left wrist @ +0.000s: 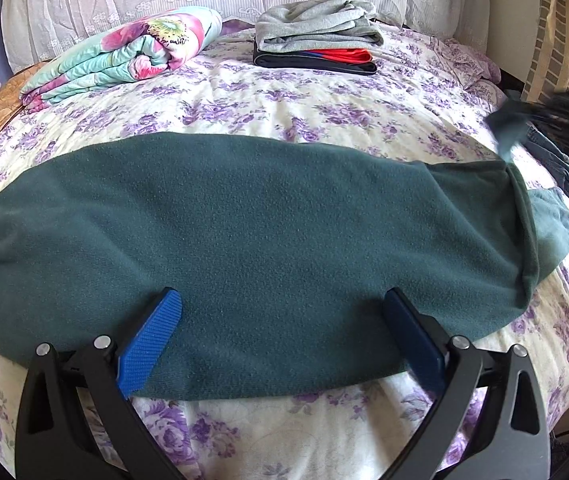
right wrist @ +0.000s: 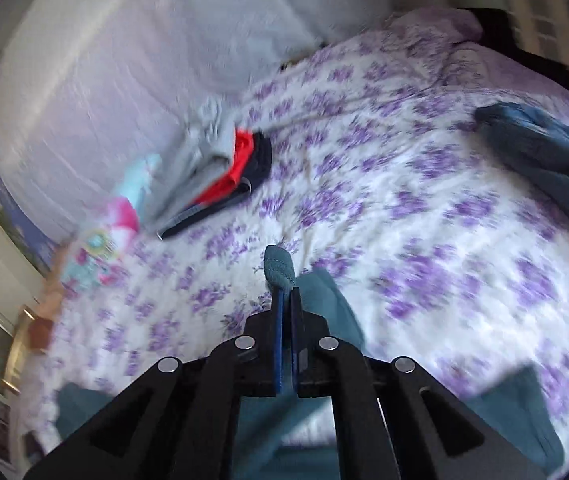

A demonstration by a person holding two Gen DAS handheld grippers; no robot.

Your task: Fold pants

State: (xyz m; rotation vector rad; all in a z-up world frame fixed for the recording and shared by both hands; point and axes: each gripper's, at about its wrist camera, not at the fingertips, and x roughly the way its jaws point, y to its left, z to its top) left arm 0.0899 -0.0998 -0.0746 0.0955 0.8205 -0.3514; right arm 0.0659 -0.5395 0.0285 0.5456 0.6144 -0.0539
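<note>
Matt fleecy green pants [left wrist: 244,216], ribbed blue pads [left wrist: 152,336], seemingly cotton bedsheet [left wrist: 268,104]

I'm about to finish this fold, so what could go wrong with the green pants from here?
The right gripper pinches only a small tip of the green pants, so the fabric might slip free mid-fold. The left gripper is open over the pants, pinning nothing, so the garment could drag across the floral bedsheet and wrinkle.

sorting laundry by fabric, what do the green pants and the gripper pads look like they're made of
Green pants: apparently fleece or brushed knit, matte with a fuzzy nap and no sheen. Left gripper pads: probably blue rubber or soft plastic, finely ribbed.
</note>
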